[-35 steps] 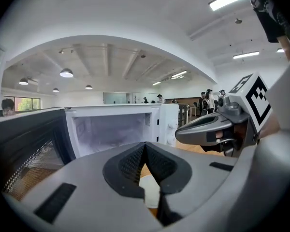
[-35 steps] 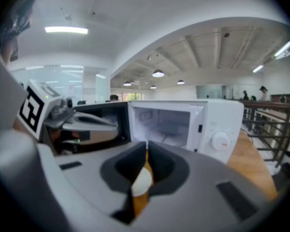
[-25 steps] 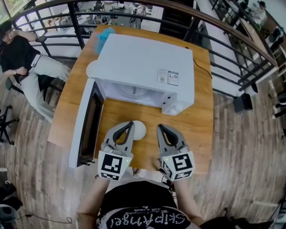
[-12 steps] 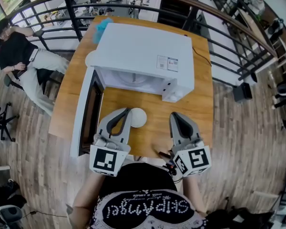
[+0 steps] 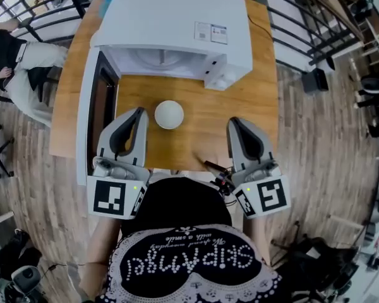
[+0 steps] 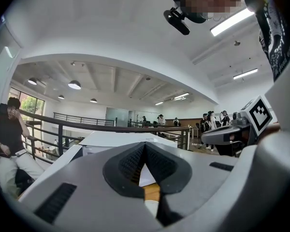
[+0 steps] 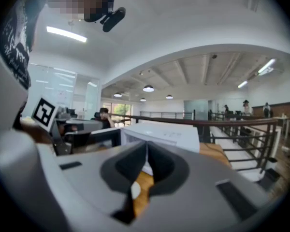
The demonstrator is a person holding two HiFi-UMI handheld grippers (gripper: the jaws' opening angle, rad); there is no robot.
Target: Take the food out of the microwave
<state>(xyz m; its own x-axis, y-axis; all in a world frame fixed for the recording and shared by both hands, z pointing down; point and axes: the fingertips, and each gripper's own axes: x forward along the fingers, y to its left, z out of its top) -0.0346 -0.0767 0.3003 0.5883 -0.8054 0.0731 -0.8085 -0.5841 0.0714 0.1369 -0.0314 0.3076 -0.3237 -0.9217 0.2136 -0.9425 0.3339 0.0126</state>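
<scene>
A small white bowl (image 5: 169, 114) stands on the wooden table (image 5: 202, 131), in front of the white microwave (image 5: 177, 24). The microwave door (image 5: 91, 118) is swung open to the left and the cavity shows its white turntable. My left gripper (image 5: 139, 111) is shut and empty, just left of the bowl and apart from it. My right gripper (image 5: 232, 122) is shut and empty, further right of the bowl. In the left gripper view the left gripper (image 6: 145, 146) points level at the microwave (image 6: 116, 139). In the right gripper view the right gripper (image 7: 147, 146) faces the microwave (image 7: 169, 134).
A dark cable end (image 5: 216, 169) lies at the table's near edge by my right gripper. A black railing (image 5: 290, 17) runs behind and beside the table. A seated person (image 5: 6, 49) is at the far left on the wooden floor.
Both grippers have drawn back from the bowl toward me and risen, spreading further apart. The bowl stays on the table before the microwave. The head view has tilted further down.
</scene>
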